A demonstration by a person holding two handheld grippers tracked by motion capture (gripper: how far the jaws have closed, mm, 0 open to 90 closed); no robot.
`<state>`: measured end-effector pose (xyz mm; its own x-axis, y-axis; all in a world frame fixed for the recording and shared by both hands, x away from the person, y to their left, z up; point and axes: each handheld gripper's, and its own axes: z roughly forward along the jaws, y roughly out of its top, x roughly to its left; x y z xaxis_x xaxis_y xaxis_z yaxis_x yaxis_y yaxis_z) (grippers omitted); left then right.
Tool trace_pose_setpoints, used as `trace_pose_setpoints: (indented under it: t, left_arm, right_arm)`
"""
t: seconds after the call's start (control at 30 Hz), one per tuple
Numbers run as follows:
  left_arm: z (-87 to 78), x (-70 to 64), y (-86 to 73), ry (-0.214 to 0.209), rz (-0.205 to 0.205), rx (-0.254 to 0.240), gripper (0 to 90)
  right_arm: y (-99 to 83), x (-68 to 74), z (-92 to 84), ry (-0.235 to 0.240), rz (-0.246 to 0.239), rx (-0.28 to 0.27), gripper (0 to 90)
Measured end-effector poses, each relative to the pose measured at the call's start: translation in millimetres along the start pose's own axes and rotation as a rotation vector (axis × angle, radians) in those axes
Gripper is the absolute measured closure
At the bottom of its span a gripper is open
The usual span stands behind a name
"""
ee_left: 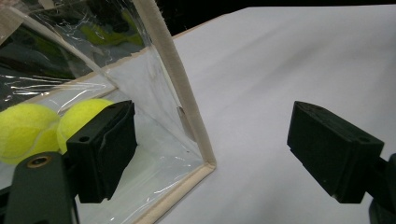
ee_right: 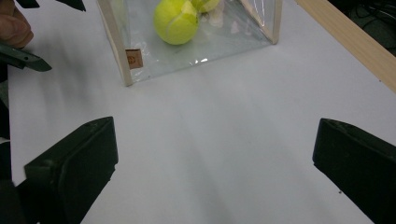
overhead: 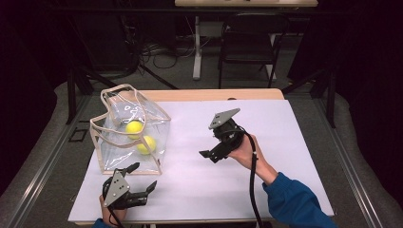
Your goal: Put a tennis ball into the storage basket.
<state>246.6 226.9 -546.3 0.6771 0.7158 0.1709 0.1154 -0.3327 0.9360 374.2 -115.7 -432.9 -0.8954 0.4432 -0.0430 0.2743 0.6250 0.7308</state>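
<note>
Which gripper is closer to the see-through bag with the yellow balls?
Left. The left gripper sits open right at the bag's near bottom corner, not touching it. The right gripper is open too, held above the table farther off on the bag's other side.

Black two-jaw tools (overhead: 142, 178) — grey three-cornered plates, trailing black cables, blue sleeve (overhead: 297, 202).

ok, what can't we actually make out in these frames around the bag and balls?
- Small tan label on the clear bag: print too small, right gripper view.
- Second tennis ball: cut by top edge, right gripper view.
- Tennis balls: partly behind the left gripper jaw, left gripper view.
</note>
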Motion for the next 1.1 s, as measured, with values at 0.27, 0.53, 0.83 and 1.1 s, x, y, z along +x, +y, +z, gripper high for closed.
trace_pose_setpoints:
  t: [0.27,0.53,0.83,1.1]
  left_arm:
    - [0.0,0.1,0.0,0.001,0.0,0.001,15.8]
    - [0.1,0.0,0.0,0.0,0.001,0.002,15.8]
    - [0.3,-0.1,0.0,0.0,0.001,0.002,15.8]
    - [0.5,-0.2,-0.1,0.0,-0.002,0.003,15.8]
  right_arm:
    - [-18.9,-0.2,-6.9,-0.012,0.016,-0.003,0.0]
    - [-38.4,0.1,-10.3,-0.015,0.042,0.003,0.0]
    - [-60.6,-0.2,-13.6,-0.027,0.069,-0.003,0.0]
    - [-82.2,-0.8,-16.5,-0.039,0.095,-0.005,0.0]
